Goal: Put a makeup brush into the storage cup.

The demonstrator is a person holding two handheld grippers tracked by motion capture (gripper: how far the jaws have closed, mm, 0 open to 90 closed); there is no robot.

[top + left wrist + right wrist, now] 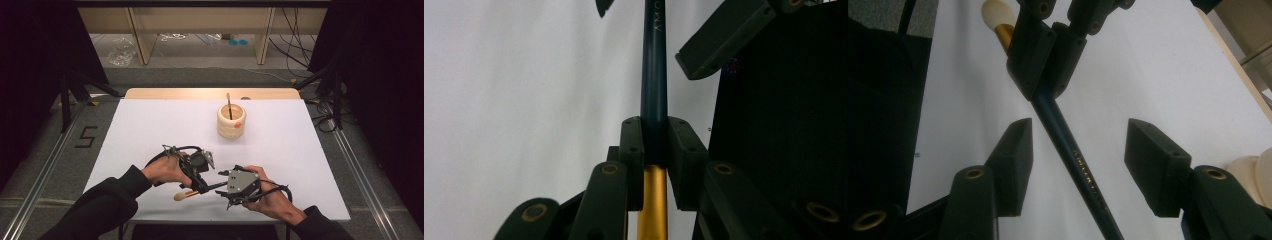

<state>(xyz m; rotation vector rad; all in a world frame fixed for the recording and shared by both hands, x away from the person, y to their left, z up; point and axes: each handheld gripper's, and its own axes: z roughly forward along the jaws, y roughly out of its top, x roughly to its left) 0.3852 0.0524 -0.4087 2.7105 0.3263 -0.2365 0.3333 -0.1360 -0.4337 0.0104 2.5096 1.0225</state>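
Black pads (pixel 631 150) of the left gripper (pixel 655 142) pinched the makeup brush (pixel 654 75) right where its dark blue handle met the gold ferrule; we saw them pressed tight against both sides of the shaft in the left gripper view. Seen from the right gripper view, that same clamp sat at the top of the picture, with the brush's cream-coloured bristle tip (pixel 995 12) poking out behind it.

Our right gripper (pixel 1078 167) had its jaws spread to either side of the blue handle, and they were not touching it: we saw white table between each pad (pixel 1015 160) and the shaft. The handle ran slantwise through the gap, printed lettering facing up, nearer to the pad on the left of that view.

From the high view, we saw the left gripper (pixel 200 175) and the right gripper (pixel 222 186) meeting tip to tip near the front edge of the white table (pixel 150 130). The brush (pixel 192 192) lay nearly level between them just above the tabletop, its bristles pointing toward our side. Our hands, in dark sleeves, came in from the bottom corners.

Farther back, right of centre, stood a cream ribbed holder (pixel 231 124) bearing a small orange spot. One slim stick-like tool (pixel 229 105) stood upright inside it, well apart from both grippers.
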